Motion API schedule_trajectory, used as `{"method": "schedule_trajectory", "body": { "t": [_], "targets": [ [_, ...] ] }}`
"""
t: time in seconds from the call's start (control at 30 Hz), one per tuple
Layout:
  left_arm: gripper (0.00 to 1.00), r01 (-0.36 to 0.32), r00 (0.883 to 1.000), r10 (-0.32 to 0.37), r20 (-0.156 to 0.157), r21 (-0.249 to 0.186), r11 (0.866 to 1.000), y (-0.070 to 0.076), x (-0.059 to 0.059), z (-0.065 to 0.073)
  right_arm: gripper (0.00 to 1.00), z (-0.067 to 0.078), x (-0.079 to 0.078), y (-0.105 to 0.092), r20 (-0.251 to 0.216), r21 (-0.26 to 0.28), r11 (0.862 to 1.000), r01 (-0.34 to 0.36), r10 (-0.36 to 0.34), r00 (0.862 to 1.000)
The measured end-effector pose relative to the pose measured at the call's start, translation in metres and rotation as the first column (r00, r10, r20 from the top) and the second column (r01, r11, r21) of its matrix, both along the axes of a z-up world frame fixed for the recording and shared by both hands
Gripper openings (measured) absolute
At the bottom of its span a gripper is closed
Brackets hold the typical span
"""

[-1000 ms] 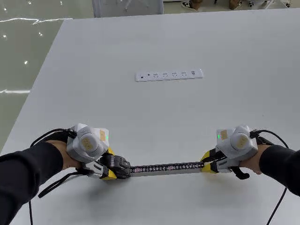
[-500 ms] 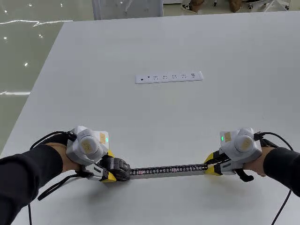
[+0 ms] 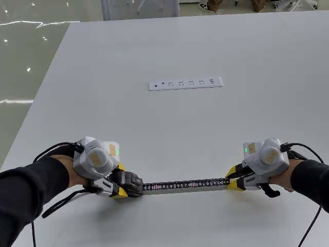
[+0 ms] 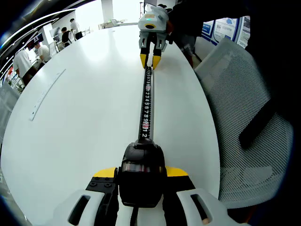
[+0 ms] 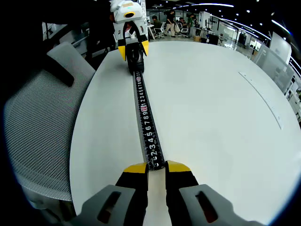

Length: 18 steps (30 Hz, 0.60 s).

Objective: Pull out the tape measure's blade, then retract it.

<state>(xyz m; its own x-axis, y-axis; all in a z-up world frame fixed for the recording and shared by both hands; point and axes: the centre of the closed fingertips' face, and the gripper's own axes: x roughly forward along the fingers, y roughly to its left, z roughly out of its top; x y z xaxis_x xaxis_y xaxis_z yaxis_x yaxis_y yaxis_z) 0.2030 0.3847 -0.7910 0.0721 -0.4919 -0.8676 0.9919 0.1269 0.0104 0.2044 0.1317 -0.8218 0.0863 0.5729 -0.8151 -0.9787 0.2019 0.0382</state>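
Observation:
The black tape measure case [image 3: 129, 183] [image 4: 142, 172] rests on the white table near the front edge, with my left gripper [image 3: 119, 186] [image 4: 141, 172] shut on it. Its black blade [image 3: 185, 183] [image 4: 146, 101] [image 5: 146, 120] with white numbers runs flat across the table to the right. My right gripper [image 3: 232, 181] [image 5: 155, 166] is shut on the blade's end. The left gripper view shows the right gripper [image 4: 150, 59] far along the blade. From the right gripper view, the left gripper [image 5: 133, 48] and the case [image 5: 135, 54] sit at the far end.
A white power strip [image 3: 185, 83] lies across the middle of the table [image 3: 169, 51], well beyond the grippers. A grey mesh chair [image 4: 244, 141] [image 5: 40, 127] stands at the table's near edge. People stand far off in the room [image 4: 21, 59].
My right gripper has moved a little to the right with the blade's end, so more blade is out. The left gripper and case have stayed put.

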Motion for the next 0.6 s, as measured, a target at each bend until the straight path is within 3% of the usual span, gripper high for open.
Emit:
{"method": "schedule_trajectory", "body": {
  "t": [0.6],
  "targets": [
    [0.32,0.000,1.000,0.000,0.001,-0.002,1.000,-0.0005,-0.0003,0.0003,0.09,-0.0004,0.0004,-0.0029,-0.009,-0.004,1.000,0.006,-0.006,1.000]
  ]
}}
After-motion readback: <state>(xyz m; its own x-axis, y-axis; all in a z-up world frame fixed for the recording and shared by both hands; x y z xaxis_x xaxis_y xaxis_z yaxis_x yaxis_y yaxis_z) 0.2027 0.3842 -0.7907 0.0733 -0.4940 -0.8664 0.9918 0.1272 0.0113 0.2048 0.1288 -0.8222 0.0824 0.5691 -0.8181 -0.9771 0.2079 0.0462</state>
